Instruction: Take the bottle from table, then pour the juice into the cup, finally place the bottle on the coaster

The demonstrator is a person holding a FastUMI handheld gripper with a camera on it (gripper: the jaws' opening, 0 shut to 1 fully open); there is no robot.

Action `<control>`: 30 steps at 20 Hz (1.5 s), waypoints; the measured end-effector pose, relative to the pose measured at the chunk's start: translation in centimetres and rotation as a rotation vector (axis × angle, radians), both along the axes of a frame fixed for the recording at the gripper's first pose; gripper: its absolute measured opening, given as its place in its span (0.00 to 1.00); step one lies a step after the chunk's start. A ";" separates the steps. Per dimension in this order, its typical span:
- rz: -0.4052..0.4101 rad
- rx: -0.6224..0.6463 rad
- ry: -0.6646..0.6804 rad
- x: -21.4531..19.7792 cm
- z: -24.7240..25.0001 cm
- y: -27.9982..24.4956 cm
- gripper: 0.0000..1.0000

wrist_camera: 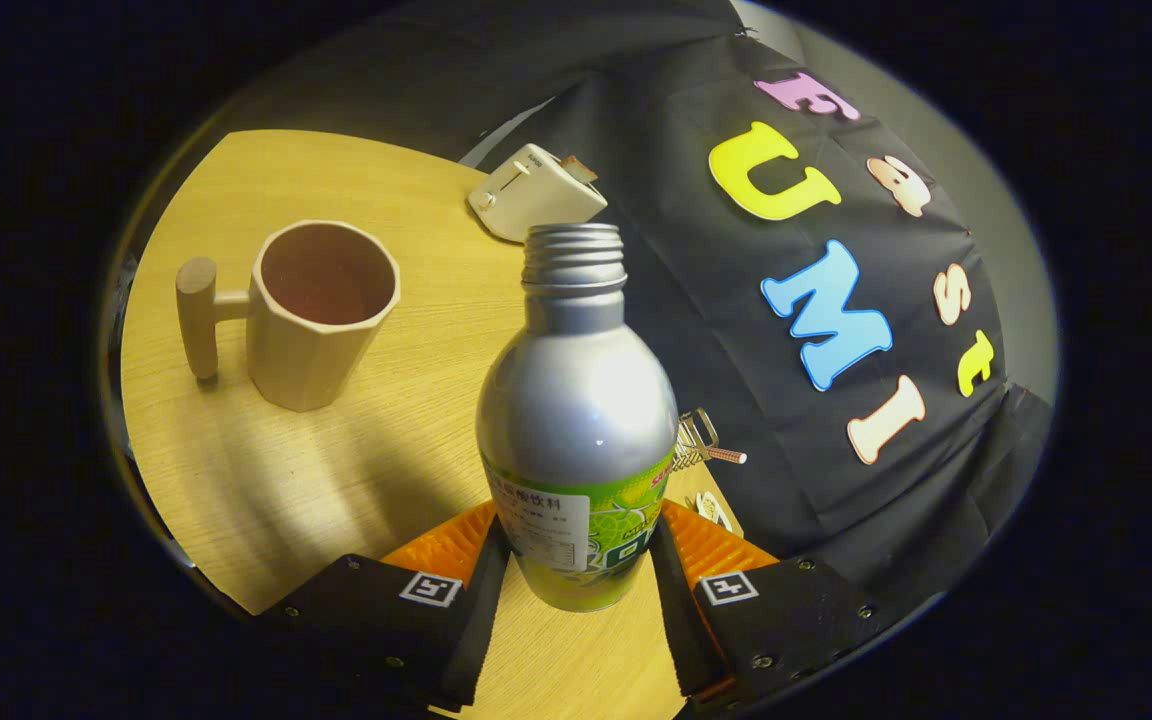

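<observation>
Between the gripper (576, 560) fingers sits the bottle (576, 420), both squeezing it, cap off. Cup (321, 315) by table (266, 480) edge looks empty; pour & coaster still left.

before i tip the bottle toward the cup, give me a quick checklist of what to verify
1. Grip: both fingers press the bottle at its label band, one on each side. ok
2. Bottle open: no cap on the threaded neck. ok
3. Cup ready: upright on the table, mouth open, beyond the fingers and apart from the bottle. ok
4. Cup contents: dark inside, level unclear. cannot tell
5. Juice in the bottle: metal body hides it. cannot tell
6. Toaster sits behind the bottle, near the table's far edge, apart from the cup. ok
</observation>
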State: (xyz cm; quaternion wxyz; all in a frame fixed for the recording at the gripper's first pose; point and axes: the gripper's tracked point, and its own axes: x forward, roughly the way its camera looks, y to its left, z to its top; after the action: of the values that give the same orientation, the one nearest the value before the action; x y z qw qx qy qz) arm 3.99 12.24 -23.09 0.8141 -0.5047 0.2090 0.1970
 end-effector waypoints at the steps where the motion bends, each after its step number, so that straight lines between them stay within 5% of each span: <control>1: 0.014 -0.031 -0.005 0.0 -0.2 0.1 0.72; 20: 0.224 -0.428 -0.015 0.4 -0.7 2.6 0.72; 30: 0.252 -0.574 -0.017 0.7 0.4 2.7 0.72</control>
State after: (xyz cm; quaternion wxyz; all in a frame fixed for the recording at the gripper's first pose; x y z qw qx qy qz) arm 4.68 14.91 -22.65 0.6093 -0.7376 0.1849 0.2250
